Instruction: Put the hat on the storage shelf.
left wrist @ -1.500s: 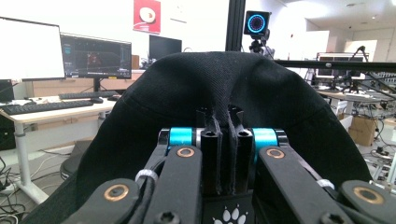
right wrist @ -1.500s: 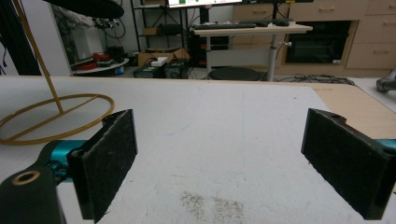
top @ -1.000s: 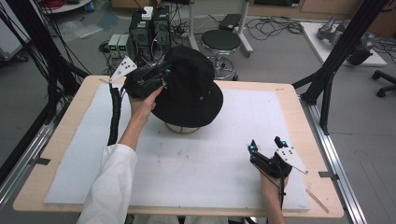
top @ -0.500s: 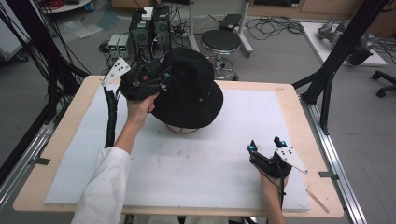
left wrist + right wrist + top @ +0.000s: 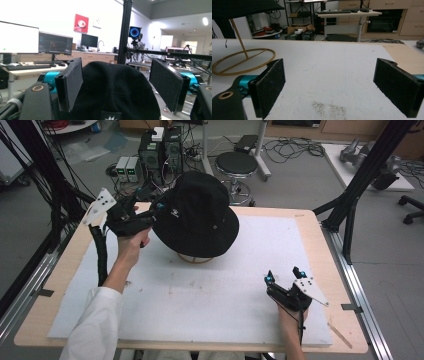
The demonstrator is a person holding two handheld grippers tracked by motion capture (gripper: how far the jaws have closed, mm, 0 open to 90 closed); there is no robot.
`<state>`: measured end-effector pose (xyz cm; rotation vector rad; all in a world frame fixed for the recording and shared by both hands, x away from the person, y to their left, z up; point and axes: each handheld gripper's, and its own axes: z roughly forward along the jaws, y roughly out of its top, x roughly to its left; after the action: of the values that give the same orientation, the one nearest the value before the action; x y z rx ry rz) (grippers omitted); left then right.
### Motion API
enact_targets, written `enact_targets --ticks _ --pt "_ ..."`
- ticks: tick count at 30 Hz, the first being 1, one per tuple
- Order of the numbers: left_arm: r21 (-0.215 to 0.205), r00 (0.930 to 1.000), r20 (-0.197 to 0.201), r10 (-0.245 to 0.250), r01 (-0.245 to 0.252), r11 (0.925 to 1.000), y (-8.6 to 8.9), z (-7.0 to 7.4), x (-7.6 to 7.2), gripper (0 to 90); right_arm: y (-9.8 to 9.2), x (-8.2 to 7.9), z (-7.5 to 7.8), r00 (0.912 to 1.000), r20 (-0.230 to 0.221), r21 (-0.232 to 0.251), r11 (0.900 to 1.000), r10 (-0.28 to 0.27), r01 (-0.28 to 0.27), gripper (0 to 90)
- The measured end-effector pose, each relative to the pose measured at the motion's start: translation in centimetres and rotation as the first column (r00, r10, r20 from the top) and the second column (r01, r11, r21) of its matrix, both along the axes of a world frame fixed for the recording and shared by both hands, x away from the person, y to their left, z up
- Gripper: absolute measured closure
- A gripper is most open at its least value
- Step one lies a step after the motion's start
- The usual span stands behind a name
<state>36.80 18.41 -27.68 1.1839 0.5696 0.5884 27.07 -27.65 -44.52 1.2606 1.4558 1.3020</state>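
Black bucket hat on gold wire stand near desk's far edge, left gripper at hat's left side w/ jaws spread around crown, not pinching, right gripper near front right corner on white mat, jaws spread, holding nothing.

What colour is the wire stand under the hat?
Gold-yellow; the wire stand shows best in the right gripper view, under the black hat.

We find the hat on its wire stand, toward the table's far left. Left tongs sit at the hat's left side (jaws flanking the crown); right tongs near right, well apart.
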Motion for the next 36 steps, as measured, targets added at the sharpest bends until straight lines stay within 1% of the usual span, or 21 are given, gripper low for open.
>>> enact_targets --ticks 3,4,5,6,7,9,10,12,15,17,19,20,21,24,28,29,30,33,34,36 --pt "-0.005 0.9996 -0.009 0.028 -0.028 0.9996 1.1 -0.2 -0.4 26.9 0.0 0.0 0.0 1.0000 0.000 0.002 1.000 -0.001 0.001 9.7" --pt "-0.001 0.9992 -0.014 0.037 -0.037 0.9993 1.4 -0.3 -0.6 26.9 0.1 0.0 0.0 1.0000 0.000 0.001 1.000 0.000 0.000 9.7" --pt "0.013 0.9979 -0.022 0.062 -0.061 0.9980 2.1 -0.5 -1.0 26.9 0.1 0.0 0.0 1.0000 0.001 0.002 1.000 0.001 -0.001 9.7" --pt "0.014 0.9973 -0.023 0.070 -0.070 0.9975 2.4 -0.6 -1.1 26.6 0.0 0.1 0.0 1.0000 0.000 0.001 1.000 0.002 -0.002 9.7" --pt "0.014 0.9973 -0.023 0.070 -0.070 0.9975 2.4 -0.6 -1.1 26.6 0.0 0.1 0.0 1.0000 0.000 0.001 1.000 0.002 -0.002 9.7" --pt "0.012 0.9961 -0.029 0.083 -0.083 0.9965 3.0 -1.0 -1.5 26.6 0.0 0.1 0.0 1.0000 0.002 0.000 1.000 0.000 0.000 9.7" --pt "0.007 0.9955 -0.040 0.086 -0.086 0.9963 3.3 -1.1 -1.8 26.6 0.1 0.1 0.0 1.0000 -0.003 0.000 1.000 0.001 -0.001 9.7" --pt "0.016 0.9947 -0.048 0.091 -0.090 0.9958 3.7 -1.5 -2.3 26.6 0.2 0.1 0.0 1.0000 -0.003 0.000 1.000 0.002 -0.002 9.7" --pt "0.041 0.9930 -0.052 0.106 -0.104 0.9937 4.2 -2.0 -2.9 26.6 0.3 0.1 0.0 1.0000 0.001 0.000 1.000 0.001 -0.001 9.7" --pt "0.051 0.9914 -0.060 0.116 -0.113 0.9923 4.5 -2.5 -3.4 26.7 0.3 0.1 0.0 1.0000 0.002 -0.008 1.000 -0.001 0.001 9.7" --pt "0.049 0.9880 -0.071 0.137 -0.134 0.9898 4.8 -3.0 -3.9 27.1 0.4 0.0 0.1 1.0000 0.005 -0.003 1.000 -0.005 0.005 9.7" --pt "0.039 0.9876 -0.068 0.141 -0.139 0.9895 4.9 -3.4 -4.2 27.9 0.4 0.0 0.1 1.0000 0.003 -0.003 1.000 -0.005 0.005 9.7" --pt "0.031 0.9859 -0.070 0.152 -0.150 0.9882 5.0 -3.7 -4.5 27.9 0.4 0.0 0.1 1.0000 0.003 -0.003 1.000 -0.005 0.005 9.7" --pt "0.034 0.9820 -0.081 0.171 -0.169 0.9851 5.2 -4.8 -5.3 28.2 0.4 0.0 0.1 1.0000 0.002 -0.003 1.000 -0.006 0.006 9.7" --pt "0.064 0.9732 -0.100 0.207 -0.201 0.9774 5.5 -6.3 -5.9 28.1 0.4 -0.1 0.1 1.0000 0.002 0.001 1.000 -0.004 0.004 9.7" --pt "0.068 0.9707 -0.110 0.214 -0.207 0.9759 5.7 -6.8 -6.0 27.8 0.4 -0.1 0.1 1.0000 0.002 0.001 1.000 -0.003 0.003 9.7" --pt "0.069 0.9698 -0.115 0.215 -0.208 0.9757 5.9 -7.0 -6.1 27.8 0.4 -0.1 0.1 1.0000 0.002 0.001 1.000 -0.003 0.003 9.7" --pt "0.078 0.9625 -0.139 0.233 -0.224 0.9715 6.3 -8.1 -6.4 27.4 0.4 -0.1 0.1 1.0000 0.001 0.002 1.000 -0.003 0.003 9.7" --pt "0.085 0.9580 -0.148 0.245 -0.235 0.9683 6.5 -8.5 -6.6 27.4 0.4 -0.1 0.1 1.0000 0.001 0.002 1.000 -0.003 0.003 9.7" --pt "0.111 0.9516 -0.160 0.263 -0.247 0.9627 6.8 -9.0 -6.8 27.0 0.4 -0.1 0.1 1.0000 0.001 0.001 1.000 -0.002 0.002 9.7"
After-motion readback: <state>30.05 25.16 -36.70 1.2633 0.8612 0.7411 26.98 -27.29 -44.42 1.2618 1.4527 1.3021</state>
